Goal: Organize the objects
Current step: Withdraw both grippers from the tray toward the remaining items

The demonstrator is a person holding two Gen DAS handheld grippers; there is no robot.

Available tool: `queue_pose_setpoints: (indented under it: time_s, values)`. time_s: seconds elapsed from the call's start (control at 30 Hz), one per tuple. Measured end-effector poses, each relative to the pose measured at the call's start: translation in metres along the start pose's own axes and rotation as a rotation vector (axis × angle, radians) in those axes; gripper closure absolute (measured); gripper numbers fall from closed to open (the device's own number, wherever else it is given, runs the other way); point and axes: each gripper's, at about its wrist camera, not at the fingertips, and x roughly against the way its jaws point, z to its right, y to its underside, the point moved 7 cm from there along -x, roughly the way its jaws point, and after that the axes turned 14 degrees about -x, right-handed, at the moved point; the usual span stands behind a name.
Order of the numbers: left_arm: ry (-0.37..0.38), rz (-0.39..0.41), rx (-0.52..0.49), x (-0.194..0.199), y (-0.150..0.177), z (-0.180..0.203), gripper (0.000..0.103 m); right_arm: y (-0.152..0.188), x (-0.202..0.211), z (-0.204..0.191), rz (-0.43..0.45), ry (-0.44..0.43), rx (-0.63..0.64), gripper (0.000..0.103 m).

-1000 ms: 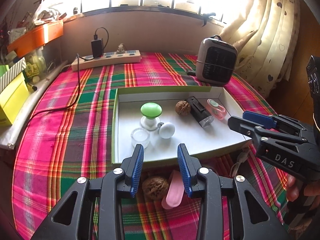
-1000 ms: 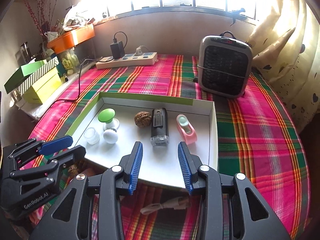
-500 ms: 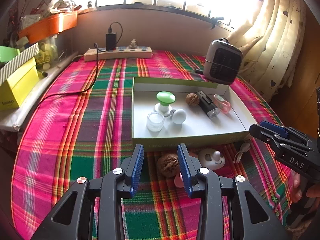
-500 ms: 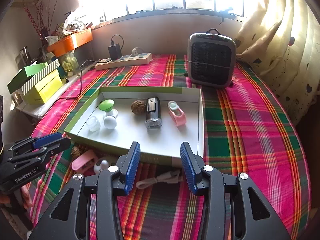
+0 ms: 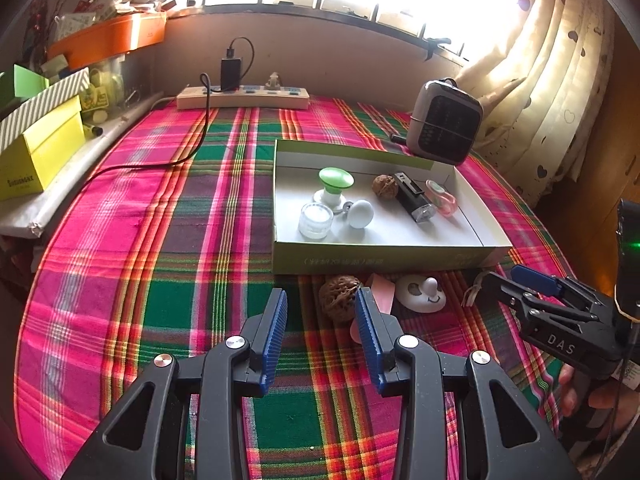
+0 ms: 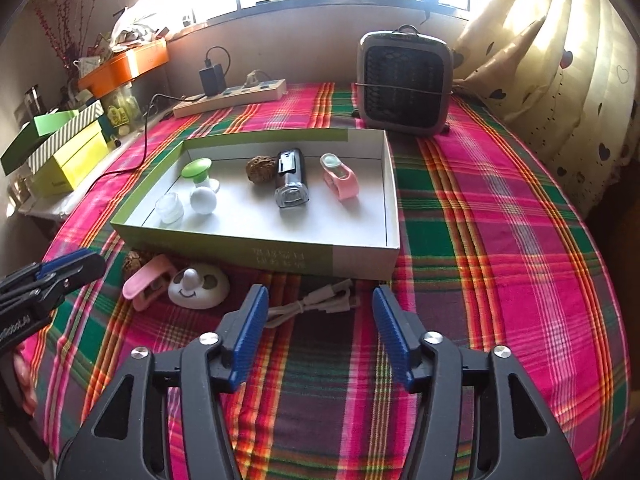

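Your left gripper (image 5: 321, 322): black frame, blue ribbed pads, tilted downward over the cloth. Jaws stand partly apart, pads parallel, nothing pressed between them. In the right wrist view it shows at the left edge (image 6: 74, 266), tips close together, pointing inward.

Your right gripper (image 6: 320, 322): same build, also angled downward. Jaws are opening, wider than the left pair, with nothing gripped between the pads. In the left wrist view it appears at the right edge (image 5: 508, 280), seen side-on, pointing inward.

Your right hand (image 5: 592, 396): fingers wrapped under the gripper's handle, partly cut off by the picture's edge.
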Motion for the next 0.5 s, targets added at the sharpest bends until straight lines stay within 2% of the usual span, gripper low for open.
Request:
queue_pose_setpoints:
  time_s: [0.27,0.5]
  values:
    - [0.017,-0.013,-0.001,-0.002,0.006,0.004,0.069,-0.001,-0.012,0.006,-0.015,0.075,-0.054,0.045]
    - [0.028,-0.019,-0.004,-0.004,0.006,0.008,0.069,0.001,-0.018,0.005,-0.029,0.1,-0.051,0.044]
